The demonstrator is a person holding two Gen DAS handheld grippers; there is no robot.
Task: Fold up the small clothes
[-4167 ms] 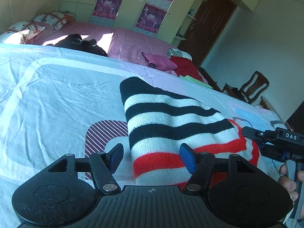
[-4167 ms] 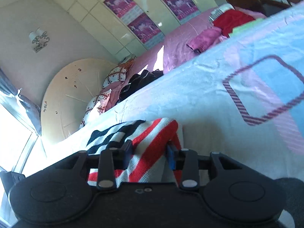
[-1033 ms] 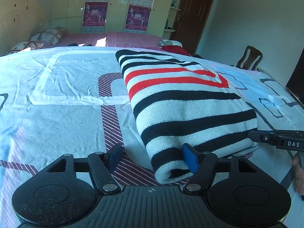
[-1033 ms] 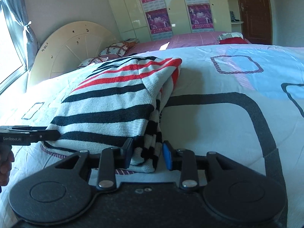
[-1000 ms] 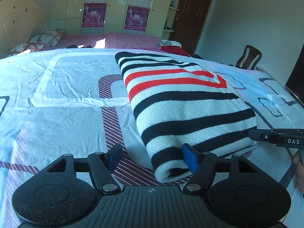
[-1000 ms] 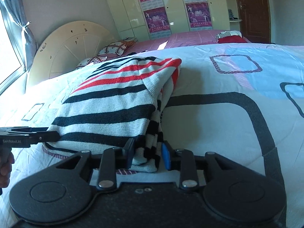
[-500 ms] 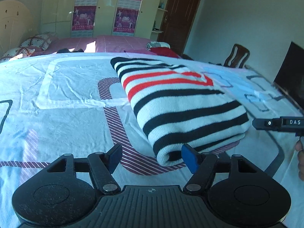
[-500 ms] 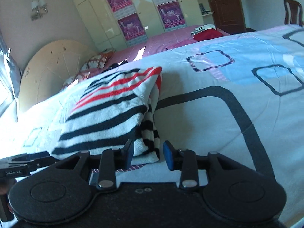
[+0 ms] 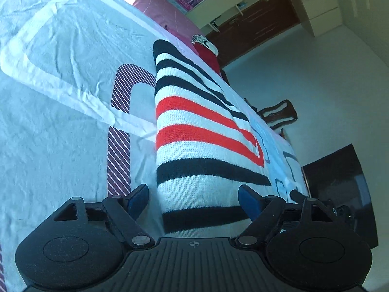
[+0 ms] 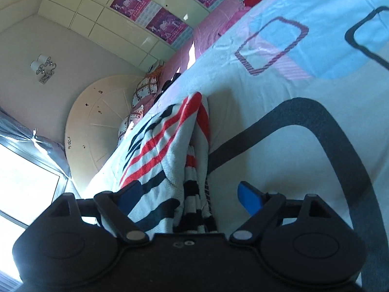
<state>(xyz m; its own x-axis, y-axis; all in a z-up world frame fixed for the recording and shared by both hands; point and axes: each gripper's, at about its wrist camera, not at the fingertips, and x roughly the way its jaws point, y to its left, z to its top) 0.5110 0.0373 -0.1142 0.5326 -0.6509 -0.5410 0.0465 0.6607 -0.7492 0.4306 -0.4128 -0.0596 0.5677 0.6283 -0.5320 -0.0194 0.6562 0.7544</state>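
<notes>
A folded knit sweater (image 9: 194,131) with black, white and red stripes lies on the patterned bedsheet (image 9: 56,112). My left gripper (image 9: 195,200) is open, its blue-padded jaws either side of the sweater's near left end without closing on it. In the right wrist view the sweater (image 10: 167,150) shows its stacked open edges. My right gripper (image 10: 192,196) is open wide over the sweater's near right corner. The right gripper's body (image 9: 316,206) shows at the left view's right edge.
A second bed with a pink cover (image 10: 209,26), pillows (image 10: 145,85) and a red and striped pile of clothes (image 9: 206,48) lies beyond. A wooden chair (image 9: 279,114) and a dark cabinet (image 9: 340,175) stand to the right. Wardrobes with posters (image 10: 167,26) line the far wall.
Both grippers have tilted and moved closer over the sweater's near end. The right gripper's jaws have opened wider. The sweater stays folded in place.
</notes>
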